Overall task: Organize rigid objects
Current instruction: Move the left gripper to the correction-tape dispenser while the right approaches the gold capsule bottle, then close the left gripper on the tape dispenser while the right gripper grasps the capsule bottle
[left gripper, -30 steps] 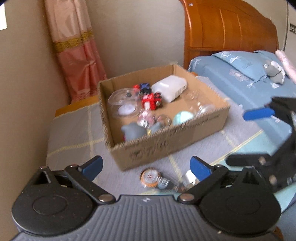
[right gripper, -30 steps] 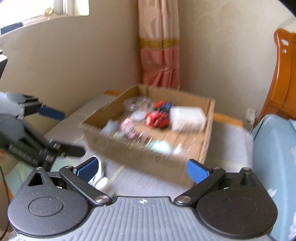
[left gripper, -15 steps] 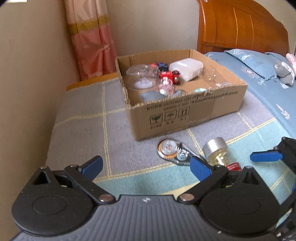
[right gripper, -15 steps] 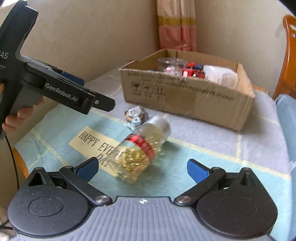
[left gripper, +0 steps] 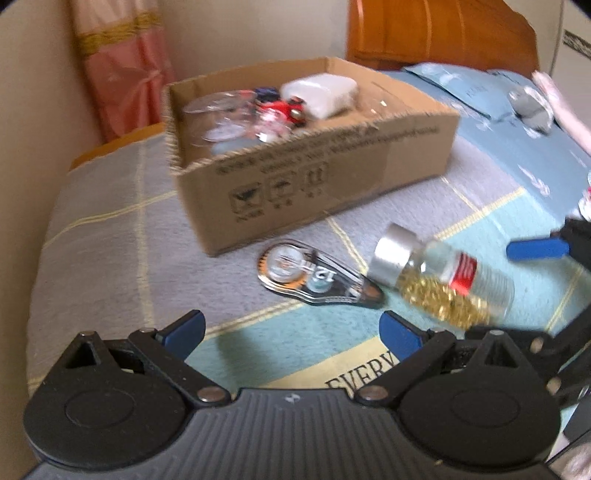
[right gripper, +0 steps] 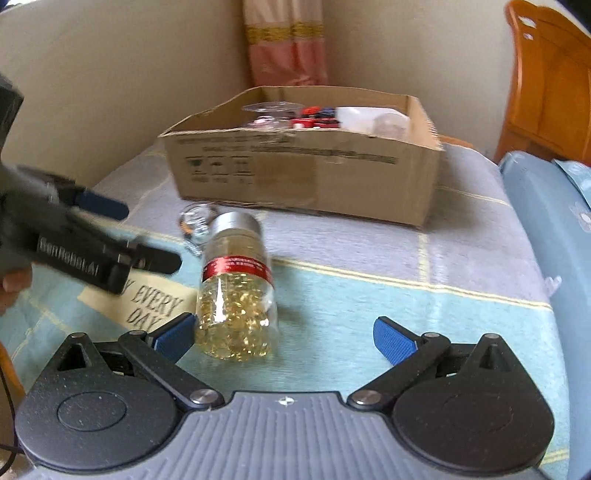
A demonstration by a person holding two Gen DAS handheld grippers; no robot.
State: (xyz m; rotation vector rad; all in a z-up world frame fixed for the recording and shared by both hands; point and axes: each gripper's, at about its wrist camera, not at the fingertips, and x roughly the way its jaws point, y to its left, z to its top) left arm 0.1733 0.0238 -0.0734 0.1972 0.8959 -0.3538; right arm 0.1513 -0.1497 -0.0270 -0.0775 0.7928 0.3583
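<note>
Both tools idle on my end: left gripper (left gripper: 291, 334) has its fingers spread wide with nothing between them, and right gripper (right gripper: 282, 336) is spread just as wide, also empty. Nearest thing to the right gripper is the clear bottle (right gripper: 236, 291), lying on its side on the blanket (right gripper: 369, 295), base toward me and just beside the left blue fingertip (right gripper: 177, 332); whether it touches the pad I can't tell from this angle. Bottle holds yellow capsules, has a red label band and a silver cap (right gripper: 236, 223) pointing toward the box. From the left wrist view the same bottle (left gripper: 443, 280) sits ahead and right of the left gripper, with the right gripper's blue pad showing at the far right edge. Just beside the cap, on the left side, lies the correction tape dispenser (left gripper: 314, 277), flat on the blanket, clear shell with an orange rim. The blanket's cream patch (right gripper: 147, 302) reads "EVERY DAY". Past both items stands the cardboard box (left gripper: 314, 177), open top, already holding a clear plastic dish (left gripper: 218, 110), a red toy (left gripper: 284, 109), a white case (left gripper: 319, 94) and a few blurred pieces I can't identify. Behind that: pink curtain (left gripper: 122, 66) in the corner, wooden headboard (left gripper: 443, 33) and blue bedding (left gripper: 517, 122) to the right.
</note>
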